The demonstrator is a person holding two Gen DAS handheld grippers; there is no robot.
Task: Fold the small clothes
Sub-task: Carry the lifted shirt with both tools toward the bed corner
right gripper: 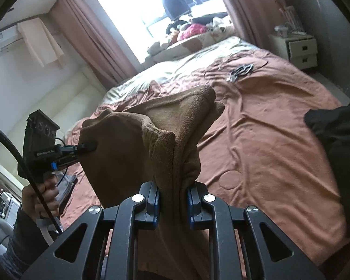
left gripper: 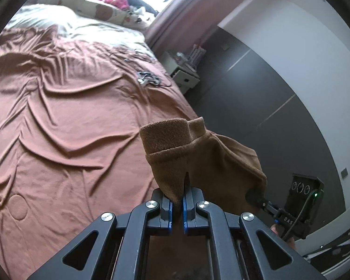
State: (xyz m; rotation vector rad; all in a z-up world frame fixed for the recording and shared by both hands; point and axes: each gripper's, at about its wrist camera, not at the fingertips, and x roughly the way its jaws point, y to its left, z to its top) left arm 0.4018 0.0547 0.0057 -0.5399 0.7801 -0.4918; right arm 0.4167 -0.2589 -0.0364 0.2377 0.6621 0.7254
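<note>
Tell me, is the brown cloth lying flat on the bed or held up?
Held up. The brown cloth hangs bunched between the left gripper and right gripper, both pinching it above the bed.

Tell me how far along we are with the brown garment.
Done: the brown garment is picked up, clear of the bed. In hand: the left gripper and right gripper each pinch part of it, holding it up between them. Left: no fold shows yet; a dark garment waits on the bed.
</note>
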